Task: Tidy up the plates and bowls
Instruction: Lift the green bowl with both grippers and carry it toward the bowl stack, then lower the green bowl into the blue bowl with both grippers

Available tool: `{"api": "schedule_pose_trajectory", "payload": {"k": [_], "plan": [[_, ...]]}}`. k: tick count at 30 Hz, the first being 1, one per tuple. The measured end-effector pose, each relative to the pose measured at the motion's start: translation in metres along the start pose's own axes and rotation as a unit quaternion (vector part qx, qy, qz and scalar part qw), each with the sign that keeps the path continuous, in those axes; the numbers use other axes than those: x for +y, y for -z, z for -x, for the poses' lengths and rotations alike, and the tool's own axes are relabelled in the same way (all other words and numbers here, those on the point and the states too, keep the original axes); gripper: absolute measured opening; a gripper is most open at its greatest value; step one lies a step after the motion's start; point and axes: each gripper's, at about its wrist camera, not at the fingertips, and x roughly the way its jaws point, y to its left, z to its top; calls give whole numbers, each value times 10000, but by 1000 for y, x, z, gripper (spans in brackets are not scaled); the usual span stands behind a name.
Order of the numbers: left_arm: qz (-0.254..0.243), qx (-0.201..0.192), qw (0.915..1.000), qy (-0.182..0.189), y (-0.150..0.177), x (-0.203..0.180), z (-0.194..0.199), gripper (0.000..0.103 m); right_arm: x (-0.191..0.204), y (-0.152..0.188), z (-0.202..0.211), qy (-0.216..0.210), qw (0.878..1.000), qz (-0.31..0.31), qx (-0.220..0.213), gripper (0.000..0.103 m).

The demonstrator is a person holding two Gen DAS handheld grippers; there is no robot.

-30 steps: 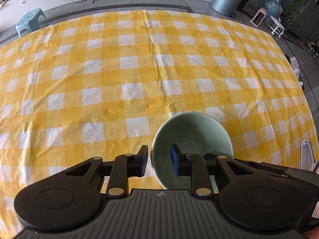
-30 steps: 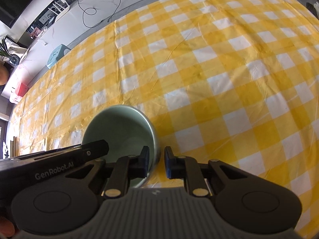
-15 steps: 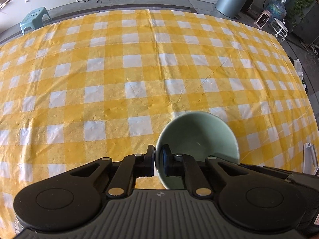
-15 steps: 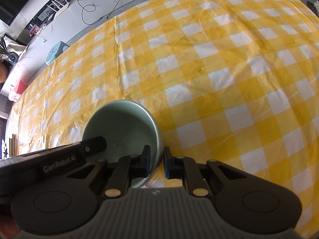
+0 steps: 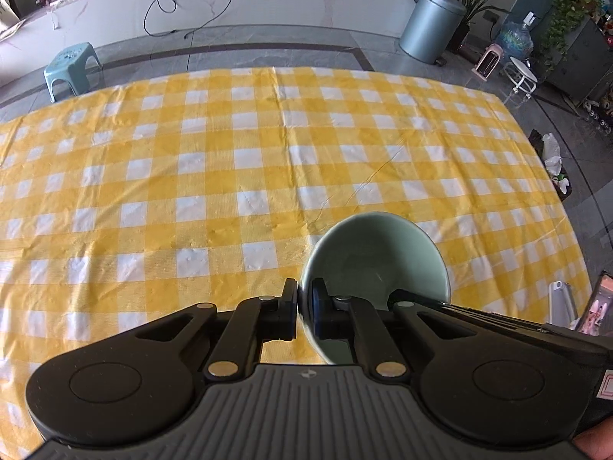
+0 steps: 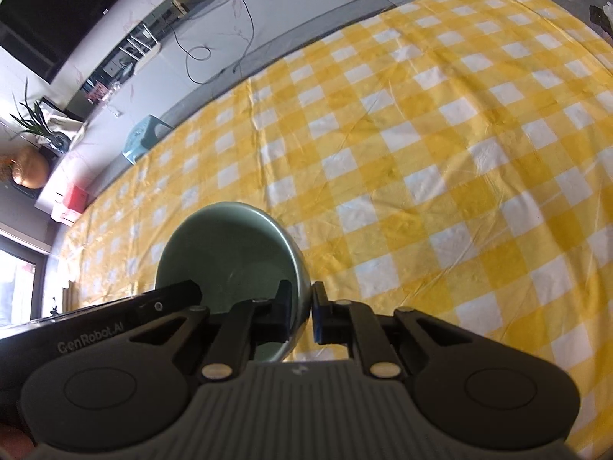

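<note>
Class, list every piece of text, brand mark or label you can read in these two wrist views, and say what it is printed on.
"GenRobot.AI": on the side of the left gripper's body, seen from the right wrist.
Red-edged label at the right edge of the left wrist view: too cropped to read.
No text on the green bowl.

— One pale green bowl (image 5: 373, 264), glossy, round, deep-sided, nothing inside.

— Pose?

— Tipped, mouth turned toward both cameras, inner wall and bottom in plain sight. Same bowl (image 6: 230, 253) darker and shaded in the right wrist view.

— Where?

— Over the yellow-and-white checked cloth, near its close edge. Rim pinched at two opposite sides. Touching the cloth or clear of it: cannot tell.
</note>
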Motion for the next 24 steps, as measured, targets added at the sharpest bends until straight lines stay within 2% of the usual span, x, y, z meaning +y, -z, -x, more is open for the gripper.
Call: {"api": "schedule_pose_trajectory", "payload": {"k": [6, 11, 17, 24], "plan": [[-105, -221, 9997, -98, 20, -8, 40, 7, 9, 22, 39, -290, 9993, 75, -231, 8], [49, -375, 9992, -117, 48, 2, 74, 7, 26, 49, 67, -469, 9978, 342, -324, 8], [314, -186, 9991, -194, 85, 19, 84, 7, 44, 90, 75, -469, 9960, 732, -184, 8], [760, 158, 9969, 120, 111, 38, 76, 8, 50, 112, 70, -155, 9936, 1116, 85, 8]]}}
